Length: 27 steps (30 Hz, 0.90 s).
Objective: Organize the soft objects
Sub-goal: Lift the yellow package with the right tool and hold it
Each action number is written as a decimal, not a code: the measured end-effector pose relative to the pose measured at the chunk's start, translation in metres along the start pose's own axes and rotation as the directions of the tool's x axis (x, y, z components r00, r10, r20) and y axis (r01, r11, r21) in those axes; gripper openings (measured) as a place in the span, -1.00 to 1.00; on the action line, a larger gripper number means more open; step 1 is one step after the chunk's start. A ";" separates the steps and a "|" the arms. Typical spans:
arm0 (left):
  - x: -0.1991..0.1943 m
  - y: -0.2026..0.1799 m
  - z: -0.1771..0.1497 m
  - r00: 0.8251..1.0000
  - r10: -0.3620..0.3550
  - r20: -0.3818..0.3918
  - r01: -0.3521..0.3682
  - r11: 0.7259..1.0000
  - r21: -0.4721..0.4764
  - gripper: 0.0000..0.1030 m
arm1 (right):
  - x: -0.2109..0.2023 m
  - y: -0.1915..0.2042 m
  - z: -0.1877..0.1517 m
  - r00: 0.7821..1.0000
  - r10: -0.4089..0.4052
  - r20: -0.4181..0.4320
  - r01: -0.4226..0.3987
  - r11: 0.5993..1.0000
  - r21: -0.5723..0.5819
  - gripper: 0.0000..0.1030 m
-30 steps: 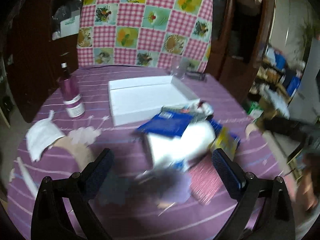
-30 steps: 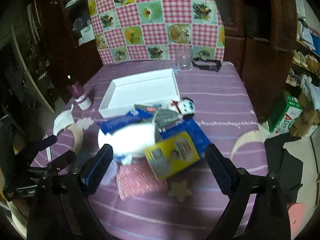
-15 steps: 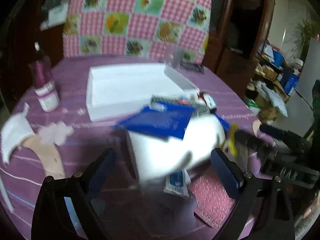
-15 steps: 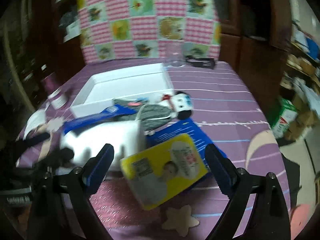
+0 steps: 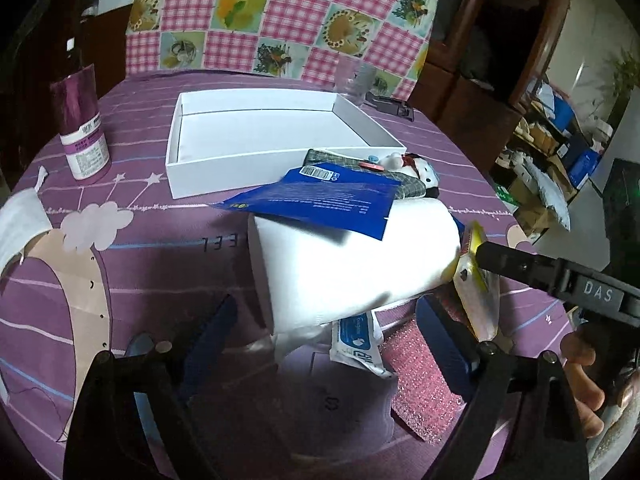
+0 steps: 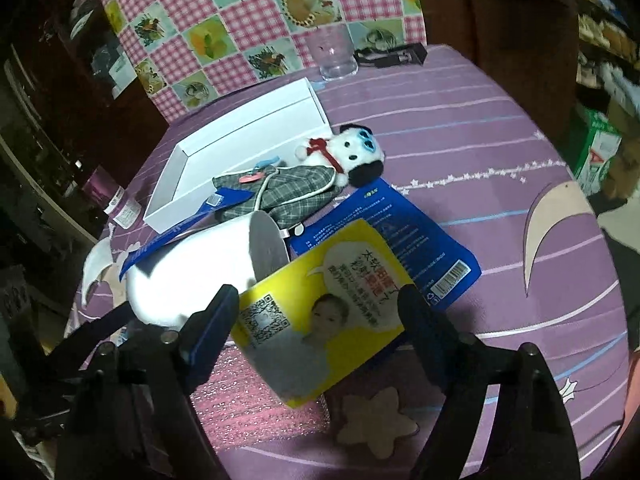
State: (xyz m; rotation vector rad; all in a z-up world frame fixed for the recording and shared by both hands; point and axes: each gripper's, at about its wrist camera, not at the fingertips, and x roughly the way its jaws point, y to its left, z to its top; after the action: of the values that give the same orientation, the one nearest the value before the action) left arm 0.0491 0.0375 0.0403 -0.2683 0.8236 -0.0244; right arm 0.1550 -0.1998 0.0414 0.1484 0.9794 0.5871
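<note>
**A:** While both tools sit low over the pile, log it left to right. Far left of the bench [image 5: 460, 148]: purple bottle [image 5: 82, 128], not soft, leave it. Next, the white box [image 5: 256, 136], open and holding nothing, presumably the destination.

**B:** Then the pile itself, just in front of the box. White tissue roll [image 5: 348, 264] on its side; a blue sachet [image 5: 320, 204] lies across its top. Left gripper [image 5: 332, 344] hangs spread wide just short of the roll, holding nothing.

**A:** Handling judgement for the roll: light, squashy, hollow core. Take it across the middle of the barrel, gentle squeeze. Expect the blue sachet to slide off when it lifts.

**B:** Plush panda [image 6: 352, 152] in a grey plaid coat lies against the box's near corner, behind the roll. Soft and light; grip the body, not the red scarf.

**A:** Right side: yellow sachet [image 6: 324, 312] leans on the roll's end, over a second blue sachet [image 6: 404, 240] and a pink sparkly sponge [image 6: 248, 388].

**B:** Right gripper [image 6: 316, 320] straddles the yellow sachet, fingers [image 6: 214, 328] apart; whether the left one touches it, cannot tell. Sachet looks thin, glossy, floppy, likely slippery. Pinch flat across its width, away from the corner.
</note>
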 end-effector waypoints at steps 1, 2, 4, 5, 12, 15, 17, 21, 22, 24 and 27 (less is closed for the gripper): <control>0.000 0.003 0.000 1.000 -0.006 -0.007 0.006 1.000 -0.014 0.78 | 0.000 -0.004 0.001 1.000 0.022 -0.007 -0.022 1.000 0.020 0.59; 0.001 0.004 0.001 1.000 -0.012 -0.014 0.011 1.000 -0.029 0.79 | -0.001 -0.007 0.002 0.999 0.031 -0.010 -0.031 0.999 0.028 0.59; 0.003 0.009 0.001 0.999 -0.023 -0.031 0.021 0.998 -0.062 0.79 | -0.001 -0.013 0.005 0.998 0.056 -0.022 -0.054 0.998 0.044 0.59; 0.003 0.011 0.001 0.999 -0.031 -0.036 0.028 0.997 -0.075 0.79 | -0.002 -0.017 0.006 0.997 0.069 -0.022 -0.067 0.996 0.063 0.59; 0.005 0.012 0.000 0.997 -0.049 -0.066 0.043 0.995 -0.095 0.79 | 0.009 -0.030 0.009 0.991 0.113 -0.074 -0.101 0.985 0.142 0.59; 0.004 0.010 -0.001 0.996 -0.040 -0.074 0.034 0.996 -0.082 0.79 | 0.010 -0.028 0.009 0.992 0.094 -0.083 -0.082 0.988 0.134 0.59; 0.004 0.007 -0.001 0.997 -0.022 -0.079 0.016 0.997 -0.069 0.79 | 0.011 -0.028 0.008 0.992 0.095 -0.088 -0.081 0.986 0.144 0.59; 0.007 0.002 -0.003 0.995 0.017 -0.100 -0.022 0.999 -0.046 0.79 | 0.018 -0.028 0.004 0.989 0.093 -0.113 -0.073 0.983 0.168 0.59; 0.007 -0.001 -0.004 0.994 0.021 -0.105 -0.025 0.999 -0.032 0.79 | 0.019 -0.028 0.003 0.988 0.097 -0.117 -0.076 0.982 0.171 0.59; 0.007 -0.006 -0.005 0.993 0.035 -0.110 -0.036 0.999 -0.003 0.79 | 0.019 -0.027 0.002 0.988 0.103 -0.116 -0.081 0.980 0.181 0.60; 0.006 -0.011 -0.007 0.992 0.068 -0.106 -0.065 0.998 0.027 0.79 | 0.020 -0.027 0.001 0.988 0.105 -0.112 -0.083 0.980 0.183 0.63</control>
State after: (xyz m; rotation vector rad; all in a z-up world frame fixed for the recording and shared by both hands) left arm 0.0491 0.0242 0.0336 -0.2189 0.9376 0.0142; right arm 0.1748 -0.2120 0.0174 0.3228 1.1477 0.6004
